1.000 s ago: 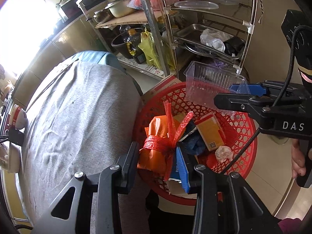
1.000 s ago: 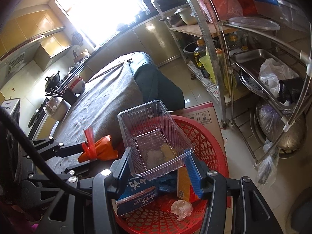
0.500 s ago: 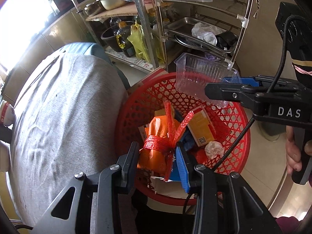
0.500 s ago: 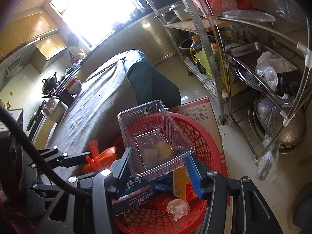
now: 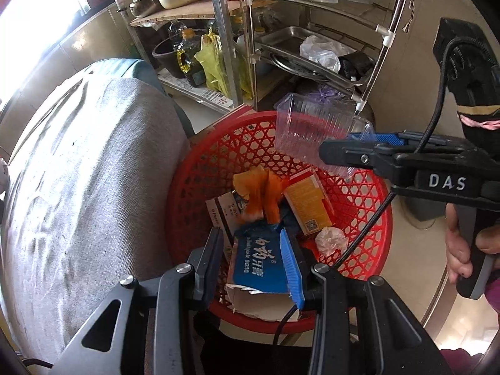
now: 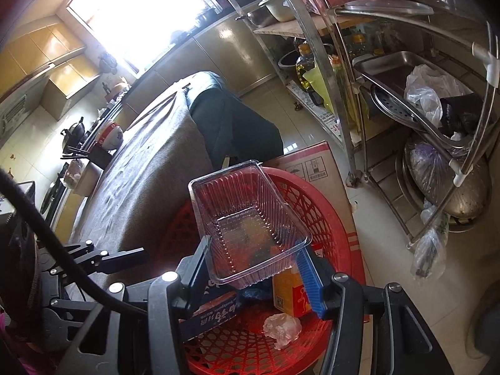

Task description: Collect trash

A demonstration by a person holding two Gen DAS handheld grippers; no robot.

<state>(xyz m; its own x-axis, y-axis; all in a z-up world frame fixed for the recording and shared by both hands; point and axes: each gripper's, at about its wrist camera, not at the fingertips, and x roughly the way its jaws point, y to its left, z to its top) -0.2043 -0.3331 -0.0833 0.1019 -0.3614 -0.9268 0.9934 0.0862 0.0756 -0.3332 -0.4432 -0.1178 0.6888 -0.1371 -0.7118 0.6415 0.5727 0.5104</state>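
A red plastic basket [image 5: 368, 215] stands on the floor beside the table and holds trash: an orange bag [image 5: 261, 193], a blue carton [image 5: 256, 259], an orange box [image 5: 307, 203] and a crumpled wrapper [image 5: 329, 240]. My left gripper [image 5: 251, 259] is open and empty above the basket, with the orange bag lying blurred below it. My right gripper [image 6: 253, 265] is shut on a clear plastic tray [image 6: 247, 222] and holds it over the basket [image 6: 331, 218]; the tray also shows in the left wrist view [image 5: 309, 134].
A table under a grey cloth [image 5: 78, 172] lies left of the basket. A cardboard box [image 6: 315, 162] sits behind the basket. A metal rack [image 5: 237, 47] with pots, bottles and bags stands behind. A bowl [image 6: 111, 134] and chopsticks lie at the table's far end.
My left gripper has opened and let go of the orange bag, which has dropped into the basket. The right gripper still holds the clear tray over the basket.
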